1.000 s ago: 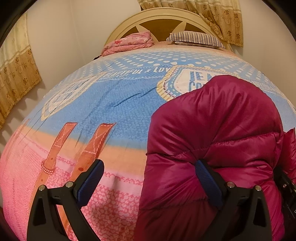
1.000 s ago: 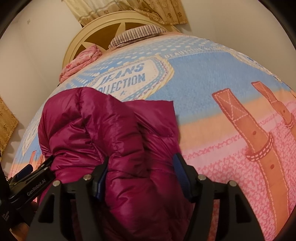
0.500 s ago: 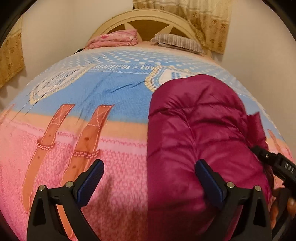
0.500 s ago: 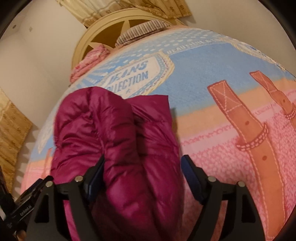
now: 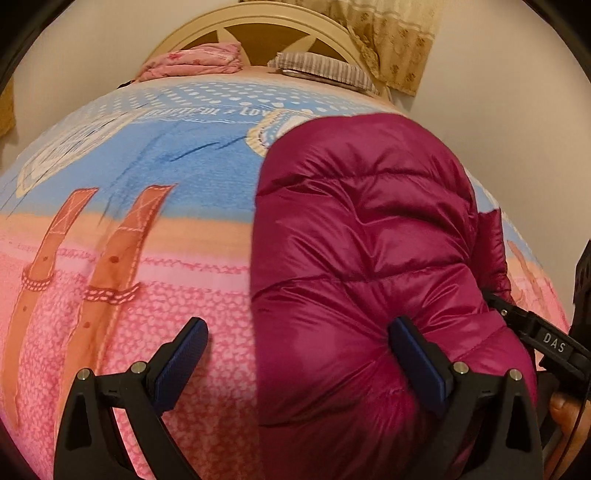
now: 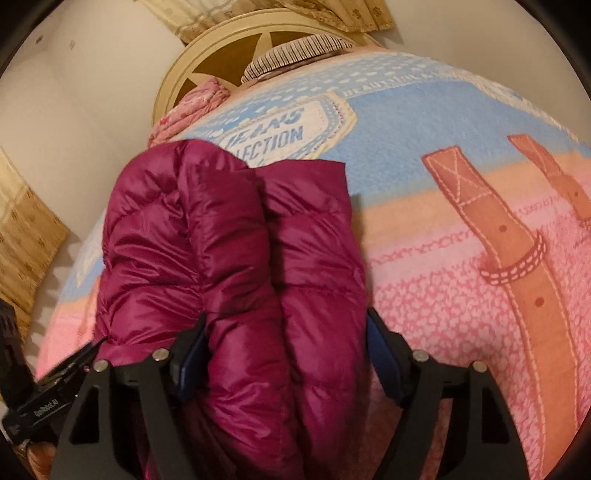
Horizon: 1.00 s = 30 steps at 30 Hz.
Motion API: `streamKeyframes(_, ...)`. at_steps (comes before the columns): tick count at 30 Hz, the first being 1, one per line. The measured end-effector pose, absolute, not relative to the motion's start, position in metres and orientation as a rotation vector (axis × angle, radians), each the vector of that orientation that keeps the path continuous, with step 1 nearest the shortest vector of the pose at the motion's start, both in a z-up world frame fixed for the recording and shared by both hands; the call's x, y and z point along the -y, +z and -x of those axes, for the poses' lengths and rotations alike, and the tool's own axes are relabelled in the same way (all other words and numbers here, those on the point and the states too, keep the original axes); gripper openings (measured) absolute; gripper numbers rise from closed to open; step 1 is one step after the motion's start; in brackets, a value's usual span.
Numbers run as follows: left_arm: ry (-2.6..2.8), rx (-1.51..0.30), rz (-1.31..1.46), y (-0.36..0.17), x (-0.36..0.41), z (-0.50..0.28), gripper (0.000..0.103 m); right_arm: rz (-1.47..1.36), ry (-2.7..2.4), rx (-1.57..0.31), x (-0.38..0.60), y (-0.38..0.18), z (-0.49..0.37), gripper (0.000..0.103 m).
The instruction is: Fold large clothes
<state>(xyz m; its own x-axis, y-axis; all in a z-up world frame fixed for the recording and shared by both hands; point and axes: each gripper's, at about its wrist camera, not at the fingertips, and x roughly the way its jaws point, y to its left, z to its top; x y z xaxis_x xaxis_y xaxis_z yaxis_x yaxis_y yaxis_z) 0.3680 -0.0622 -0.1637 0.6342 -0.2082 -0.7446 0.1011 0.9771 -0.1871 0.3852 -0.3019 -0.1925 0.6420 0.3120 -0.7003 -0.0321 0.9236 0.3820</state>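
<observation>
Folding stage of a large garment, shown in two wrist views

Left wrist view: the magenta down jacket [image 5: 362,258] lies as a thick, bundled mass on the right part of the bed [image 5: 129,295], which carries a blue, orange and pink printed blanket. The left gripper [image 5: 297,354] stands with its jaws spread wide; the left pad hangs over bare blanket, while the right pad presses into the jacket's near edge without anything pinched between the two. This placement reads as a steadying or flattening contact, since puffy filling tends to spring back out of a fold. At the right margin the black body of the other tool and part of a hand [image 5: 565,413] appear, just beside the garment. Far off, a pink folded cloth [image 5: 192,64] and a striped pillow [image 5: 321,68] rest against the headboard [image 5: 258,22].

Right wrist view: the jacket shows two padded lobes side by side, divided by a deep crease, with a flatter panel behind them. The right gripper [image 6: 284,356] straddles both lobes at the near end, and its jaws, set broad, are closing around that doubled thickness; whether the pads press firmly cannot be told. Gathering both layers together would, by judgement, keep the fold aligned while it is compacted or shifted
</observation>
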Motion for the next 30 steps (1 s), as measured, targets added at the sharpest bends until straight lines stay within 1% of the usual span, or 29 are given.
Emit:
streamKeyframes(2,-0.183,-0.870,0.119,-0.163,0.067,-0.369,0.099,-0.325,0.195,-0.857,0.297,-0.192,-0.385,0.068)
streamKeyframes(3,-0.194,-0.873,0.115,-0.163,0.070,-0.370,0.095,-0.316,0.197,-0.859,0.294,-0.193,-0.386,0.065)
streamKeyframes(4,-0.219,-0.873,0.117,-0.163,0.073,-0.370,0.089,-0.312,0.206,-0.862,0.292,-0.193,-0.387,0.058)
streamKeyframes(5,-0.247,-0.869,0.119,-0.162,0.075,-0.368,0.072,-0.312,0.217,-0.865,0.291,-0.193,-0.387,0.052)
streamKeyframes(6,-0.260,-0.858,0.097,-0.159,0.080,-0.365,0.067,-0.319,0.229,-0.866,0.291,-0.193,-0.387,0.048)
streamKeyframes(7,-0.257,-0.845,0.071,-0.157,0.084,-0.361,0.064,-0.336,0.252,-0.866,0.291,-0.194,-0.388,0.040)
streamKeyframes(8,-0.259,-0.835,0.051,-0.155,0.086,-0.358,0.053,-0.356,0.275,-0.862,0.293,-0.194,-0.387,0.034)
streamKeyframes(9,-0.254,-0.819,0.023,-0.151,0.090,-0.353,0.042,-0.360,0.284,-0.854,0.293,-0.194,-0.385,0.032)
streamKeyframes(11,-0.238,-0.802,-0.002,-0.142,0.092,-0.344,0.032,-0.337,0.288,-0.833,0.290,-0.190,-0.379,0.025)
streamKeyframes(12,-0.237,-0.794,-0.003,-0.137,0.091,-0.340,0.028,-0.326,0.289,-0.824,0.288,-0.187,-0.375,0.024)
streamKeyframes(15,-0.231,-0.732,-0.059,-0.117,0.091,-0.321,0.023,-0.334,0.301,-0.811,0.285,-0.180,-0.366,0.022)
streamKeyframes(21,-0.199,-0.647,-0.090,-0.080,0.070,-0.298,0.022,-0.339,0.355,-0.766,0.267,-0.160,-0.348,0.019)
streamKeyframes(30,-0.114,-0.613,-0.043,-0.063,0.004,-0.279,0.021,-0.312,0.467,-0.730,0.210,-0.132,-0.346,0.019)
